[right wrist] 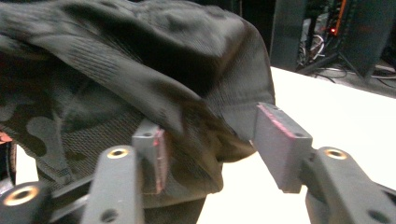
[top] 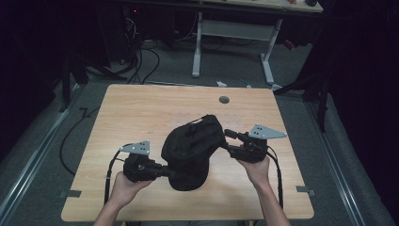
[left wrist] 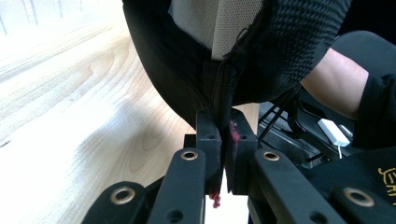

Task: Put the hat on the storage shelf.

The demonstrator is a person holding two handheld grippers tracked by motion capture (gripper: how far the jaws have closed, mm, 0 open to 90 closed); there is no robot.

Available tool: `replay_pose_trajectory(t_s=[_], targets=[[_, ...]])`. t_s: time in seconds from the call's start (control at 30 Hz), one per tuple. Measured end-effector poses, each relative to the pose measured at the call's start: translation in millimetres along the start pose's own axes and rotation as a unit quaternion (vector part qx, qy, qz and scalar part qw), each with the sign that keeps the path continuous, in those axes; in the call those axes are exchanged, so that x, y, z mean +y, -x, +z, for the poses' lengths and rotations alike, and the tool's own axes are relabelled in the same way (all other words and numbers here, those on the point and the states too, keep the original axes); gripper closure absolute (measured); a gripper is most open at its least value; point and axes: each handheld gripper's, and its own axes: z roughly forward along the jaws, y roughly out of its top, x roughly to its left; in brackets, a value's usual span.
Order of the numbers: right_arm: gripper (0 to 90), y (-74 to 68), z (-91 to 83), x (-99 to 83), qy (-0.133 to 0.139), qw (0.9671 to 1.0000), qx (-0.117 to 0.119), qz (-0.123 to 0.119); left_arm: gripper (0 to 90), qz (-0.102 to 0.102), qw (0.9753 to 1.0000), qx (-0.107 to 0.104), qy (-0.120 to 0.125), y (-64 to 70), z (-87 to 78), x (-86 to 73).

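Resting on the wooden worktop (top: 141, 108), a black cap (top: 190, 148) sits between the left gripper (top: 167, 172) and right gripper (top: 228, 134). Left gripper view: jaws pressed together, pinching the cap's edge (left wrist: 224, 88). Right gripper view: jaws spread around the cap's fabric (right wrist: 140, 70).

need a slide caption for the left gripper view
Left tongs shut on a fold of the black cap above the wooden table.

The high view is looking forward and down over the whole wooden desk (top: 141, 113) from above the person's side. Each gripper view is peering along its own jaws, very close, both sharing the black cap (top: 193, 146) and desk.
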Motion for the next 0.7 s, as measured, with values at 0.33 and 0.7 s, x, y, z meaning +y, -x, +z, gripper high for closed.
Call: replay_pose_trajectory(t_s=[0.33, 0.7], targets=[[39.2, 15.8, -11.3, -27.8, -0.024, 0.9979, -0.037, 0.047, 86.3, -0.007, 0.9993, 0.027, 0.024, -1.1, -8.4, 0.7], [39.3, 30.5, -15.1, -76.0, -0.081, 0.9849, -0.121, 0.094, 86.2, -0.015, 0.9950, 0.081, 0.056, -2.6, -17.1, -1.8]])
